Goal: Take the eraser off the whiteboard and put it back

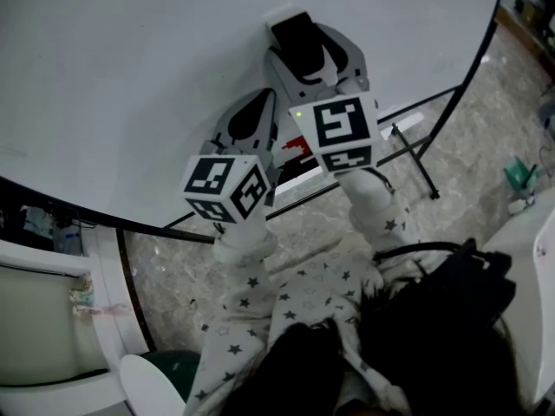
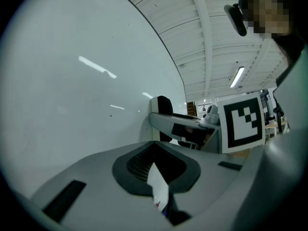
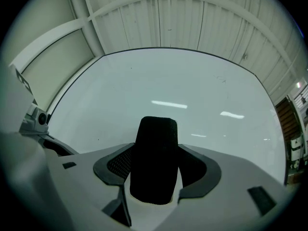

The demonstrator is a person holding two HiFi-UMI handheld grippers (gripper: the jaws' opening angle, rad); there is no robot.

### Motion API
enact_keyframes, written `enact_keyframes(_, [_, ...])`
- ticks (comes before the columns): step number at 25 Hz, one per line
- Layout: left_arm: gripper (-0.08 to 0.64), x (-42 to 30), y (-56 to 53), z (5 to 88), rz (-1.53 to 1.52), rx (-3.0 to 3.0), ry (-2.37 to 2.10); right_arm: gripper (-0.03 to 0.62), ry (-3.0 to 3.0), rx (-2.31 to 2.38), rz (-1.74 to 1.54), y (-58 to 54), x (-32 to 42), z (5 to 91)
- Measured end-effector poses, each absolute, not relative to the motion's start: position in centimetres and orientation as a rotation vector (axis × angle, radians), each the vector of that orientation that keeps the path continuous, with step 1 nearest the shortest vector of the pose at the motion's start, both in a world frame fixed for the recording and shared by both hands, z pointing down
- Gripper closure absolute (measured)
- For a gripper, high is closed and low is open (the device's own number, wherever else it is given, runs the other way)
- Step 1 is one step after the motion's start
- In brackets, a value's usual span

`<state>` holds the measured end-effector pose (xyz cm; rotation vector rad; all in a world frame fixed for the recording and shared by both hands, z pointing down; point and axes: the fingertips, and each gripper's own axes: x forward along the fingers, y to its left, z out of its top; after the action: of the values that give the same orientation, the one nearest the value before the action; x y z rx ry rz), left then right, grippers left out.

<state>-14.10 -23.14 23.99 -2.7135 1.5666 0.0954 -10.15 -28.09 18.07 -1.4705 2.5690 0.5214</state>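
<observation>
Whiteboard (image 1: 130,76) fills the head view from 9 round to 1 o'clock, a blank white sheet on a black-legged stand (image 1: 414,159) whose feet splay over the marbled floor (image 1: 486,120) toward 3 o'clock. Right gripper (image 1: 305,40) sits at 12 o'clock, square on to the board, its jaws spread wide and clamped on the flanks of the black eraser (image 1: 297,31). Its own view shows the dark block filling the gap, with a pad pressing on each side. The eraser's pale base looks to lie against the board face, though I cannot tell whether it bears on the surface or sits just off it. Gripping it by the sides leaves the base free to meet the board flat, which suits both lifting it away and setting it back. Left gripper (image 1: 257,104) hangs lower, at about 7 o'clock of the right one, its jaws drawn in to a thin slit with nothing gripped. It seems parked out of the way, since one gripper is enough for so small a thing. By my reading the eraser is in hand at the board, either coming off or going back.
</observation>
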Motion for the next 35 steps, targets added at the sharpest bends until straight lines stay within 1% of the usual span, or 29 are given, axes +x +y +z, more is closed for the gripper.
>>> enact_keyframes(8, [0.558,-13.9,-23.1,25.2,0.083,-2.747,1.577,0.331,2.54,-1.4,0.455,-28.1,-10.2,17.9])
enact_keyframes(9, [0.558,-13.9,-23.2,25.3,0.08,-2.751,1.577,0.281,2.548,-1.387,0.448,-28.2,-10.4,17.9])
enact_keyframes(10, [0.558,-13.9,-23.3,25.3,0.078,-2.754,1.575,0.264,2.553,-1.376,0.437,-28.3,-10.5,17.9])
enact_keyframes(17, [0.559,-13.3,-22.0,25.3,0.099,-2.746,1.58,0.264,2.542,-1.386,0.443,-26.2,-8.6,18.4])
enact_keyframes(22, [0.558,-13.4,-20.7,25.1,0.139,-2.742,1.595,0.265,2.624,-1.354,0.331,-23.9,-7.9,20.1])
enact_keyframes(23, [0.56,-13.1,-20.2,25.1,0.143,-2.742,1.59,0.276,2.637,-1.358,0.319,-23.3,-7.5,20.4])
enact_keyframes(24, [0.558,-12.7,-19.8,25.1,0.146,-2.743,1.583,0.357,2.642,-1.367,0.326,-22.8,-7.1,20.4])
enact_keyframes(25, [0.558,-12.4,-19.5,25.2,0.147,-2.746,1.577,0.38,2.643,-1.378,0.342,-22.5,-6.7,20.5])
enact_keyframes(27, [0.558,-11.9,-19.6,25.5,0.148,-2.756,1.572,0.451,2.659,-1.384,0.346,-22.3,-6.5,20.9])
enact_keyframes(30, [0.558,-11.7,-20.2,25.7,0.146,-2.768,1.565,0.474,2.7,-1.324,0.258,-22.4,-7.0,22.0])
enact_keyframes(33, [0.558,-11.6,-20.2,25.8,0.149,-2.776,1.565,0.478,2.745,-1.227,0.173,-22.0,-7.7,22.8])
enact_keyframes(34, [0.558,-11.6,-20.2,25.8,0.15,-2.777,1.567,0.506,2.759,-1.205,0.154,-21.9,-7.9,23.1])
enact_keyframes(35, [0.56,-11.7,-20.2,25.9,0.149,-2.776,1.568,0.52,2.771,-1.19,0.143,-21.9,-8.1,23.4])
